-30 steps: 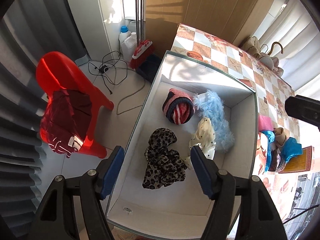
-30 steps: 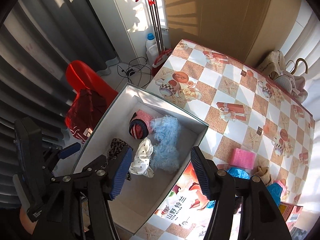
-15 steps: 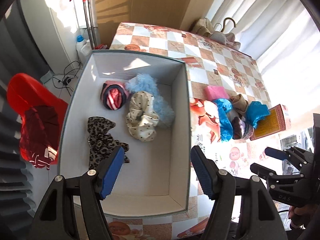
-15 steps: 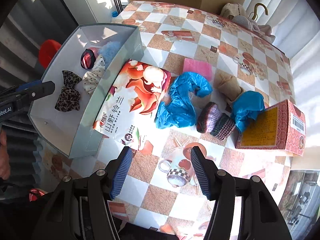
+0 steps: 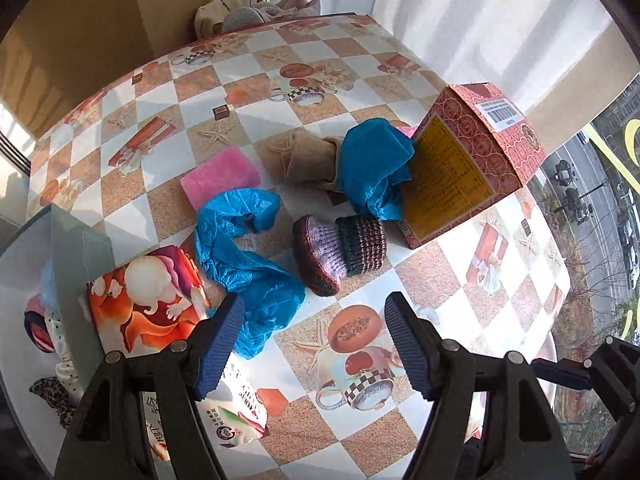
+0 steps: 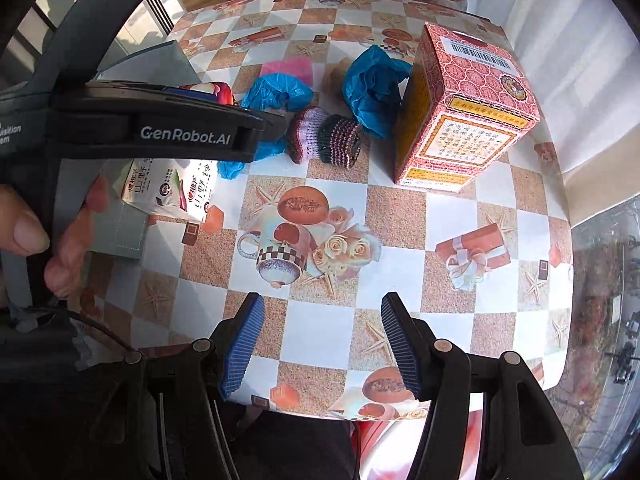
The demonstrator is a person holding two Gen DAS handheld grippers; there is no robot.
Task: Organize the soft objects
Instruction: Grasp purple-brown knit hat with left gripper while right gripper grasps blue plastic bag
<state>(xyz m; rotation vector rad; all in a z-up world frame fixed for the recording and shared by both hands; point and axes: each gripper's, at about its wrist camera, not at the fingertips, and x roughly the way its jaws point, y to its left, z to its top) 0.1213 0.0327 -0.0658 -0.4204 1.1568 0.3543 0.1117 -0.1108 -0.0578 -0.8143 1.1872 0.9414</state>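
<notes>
Soft things lie scattered on the checked tablecloth, well in front of both grippers. Nearest the left gripper is a crumpled blue plastic cover, its near end just beside the left pad; the jaws are opening, with only the tablecloth between them. Just beyond lies a striped knitted sock, then a second blue cover bunched against a red and yellow carton, a beige cloth and a pink sponge. At the left edge stands a grey box with a few fabric pieces inside, and a colourful printed packet leans on its wall. The right gripper hangs over bare tablecloth near the table's front edge, jaws spread, nothing between them. In the right wrist view a hand holds the left gripper's black body.
</notes>
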